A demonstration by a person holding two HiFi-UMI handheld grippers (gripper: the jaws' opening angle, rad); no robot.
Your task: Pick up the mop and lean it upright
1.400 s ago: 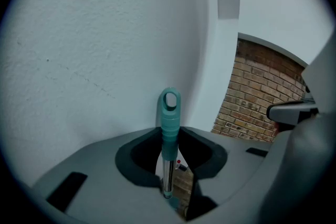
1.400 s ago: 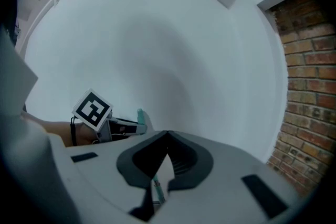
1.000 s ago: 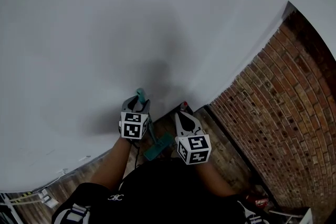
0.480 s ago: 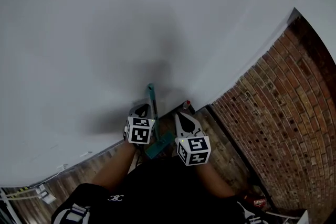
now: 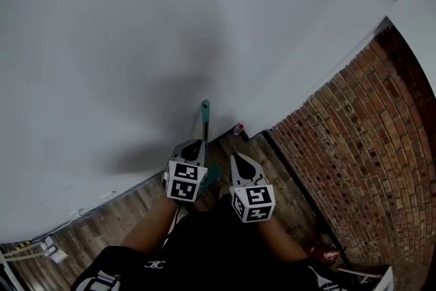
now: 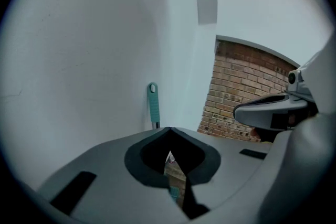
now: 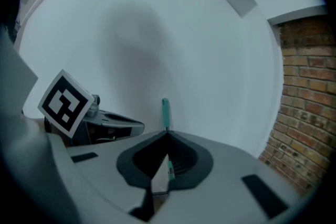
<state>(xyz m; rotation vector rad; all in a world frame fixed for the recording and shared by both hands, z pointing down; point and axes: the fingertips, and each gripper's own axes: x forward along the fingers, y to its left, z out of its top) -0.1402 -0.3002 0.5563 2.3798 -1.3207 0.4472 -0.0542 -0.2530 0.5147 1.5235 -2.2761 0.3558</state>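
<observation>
The mop leans upright against the white wall; its teal handle (image 5: 205, 108) points up and its teal head (image 5: 213, 174) rests on the floor between my grippers. My left gripper (image 5: 195, 145) is shut just below and left of the handle, apart from it, and holds nothing. My right gripper (image 5: 235, 159) is shut too, right of the pole and empty. In the left gripper view the handle (image 6: 153, 99) rises beyond the closed jaw tips (image 6: 169, 129). In the right gripper view the mop handle (image 7: 165, 110) stands past that gripper's tips (image 7: 168, 134).
A brick wall (image 5: 354, 140) meets the white wall at the corner on the right. A small red-topped object (image 5: 238, 129) sits at the wall's base beside the mop. The floor is wooden planks (image 5: 122, 215). A red can (image 5: 327, 255) lies at lower right, cables (image 5: 48, 249) at lower left.
The left gripper, which was at the mop's handle tip, has come off it and drawn back. Both grippers have pulled away from the wall. The mop stays against the wall.
</observation>
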